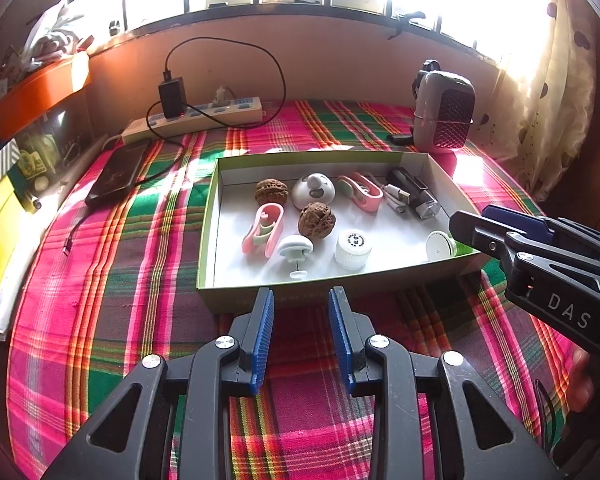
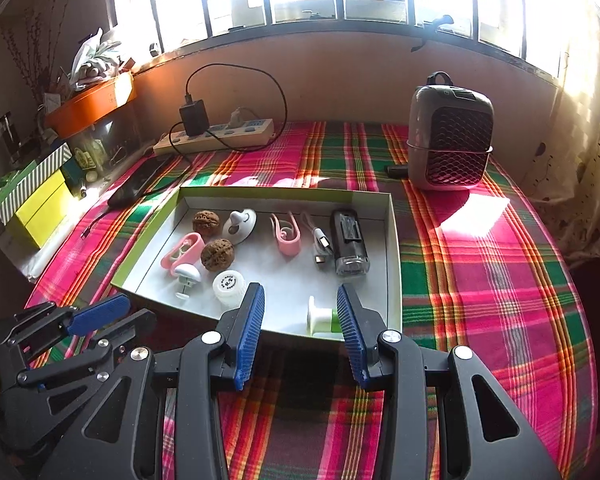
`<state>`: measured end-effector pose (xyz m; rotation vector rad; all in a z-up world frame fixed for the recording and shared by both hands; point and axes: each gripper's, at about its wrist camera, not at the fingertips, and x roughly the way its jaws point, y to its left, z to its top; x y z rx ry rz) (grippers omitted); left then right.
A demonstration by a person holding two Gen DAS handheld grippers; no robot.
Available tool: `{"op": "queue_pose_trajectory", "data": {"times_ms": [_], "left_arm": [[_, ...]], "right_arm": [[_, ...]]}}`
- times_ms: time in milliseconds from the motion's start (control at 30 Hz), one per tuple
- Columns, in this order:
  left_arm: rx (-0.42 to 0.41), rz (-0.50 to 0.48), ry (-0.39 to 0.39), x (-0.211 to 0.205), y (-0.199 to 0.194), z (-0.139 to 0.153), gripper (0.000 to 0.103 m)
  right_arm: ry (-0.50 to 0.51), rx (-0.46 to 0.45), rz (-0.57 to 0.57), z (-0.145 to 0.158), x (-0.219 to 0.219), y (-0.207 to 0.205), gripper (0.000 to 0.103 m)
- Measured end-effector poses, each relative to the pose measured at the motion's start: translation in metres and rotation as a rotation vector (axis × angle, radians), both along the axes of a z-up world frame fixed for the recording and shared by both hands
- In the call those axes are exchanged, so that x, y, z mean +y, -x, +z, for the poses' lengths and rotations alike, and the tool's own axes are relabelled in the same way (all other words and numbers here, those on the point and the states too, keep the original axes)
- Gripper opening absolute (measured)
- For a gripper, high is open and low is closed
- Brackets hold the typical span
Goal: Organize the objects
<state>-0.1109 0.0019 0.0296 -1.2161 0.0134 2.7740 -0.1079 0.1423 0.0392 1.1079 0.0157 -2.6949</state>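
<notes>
Between the blue pads of the left gripper [image 1: 301,300] is only air, so it is open a bit and holds nothing. Its tips sit just at the near wall of the green box [image 1: 210,216], which lies at 12 o'clock from them. The right gripper [image 2: 300,296] is open a bit wider and holds nothing too. Between its tips, at 12 o'clock, a small white and green spool [image 2: 320,316] lies in the near right corner of the box, not touched by the pads.

Inside the box are many small things. Two brown walnuts [image 1: 272,192] sit near the middle, one at 11 o'clock of the other. A pink clip [image 1: 262,230] lies at 9 o'clock of the nearer walnut, and a second pink clip [image 1: 360,192] lies at 2 o'clock of it. A round white toy [image 1: 313,191] sits between the far walnut and that second clip. A white cap [image 1: 353,249] and a white mushroom-shaped knob [image 1: 295,249] stand nearest the left gripper. A white cable [image 2: 320,246] and a black and clear gadget [image 2: 349,248] lie at the right end.

Everything rests on a pink and green checked cloth [image 2: 480,280]. Far off at 1 o'clock stands a grey heater [image 2: 450,136]. At 11 o'clock a power strip [image 2: 220,134] lies by the wall, with a dark phone [image 1: 118,174] near it
</notes>
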Motion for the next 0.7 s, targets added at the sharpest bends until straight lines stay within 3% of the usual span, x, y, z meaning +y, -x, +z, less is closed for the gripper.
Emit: {"op": "queue_pose_trajectory", "data": {"times_ms": [700], "left_arm": [[-0.063, 0.049, 0.044, -0.003, -0.025, -0.024, 0.027]], "right_arm": [[-0.106, -0.087, -0.072, -0.04, 0.012, -0.034, 0.039]]}}
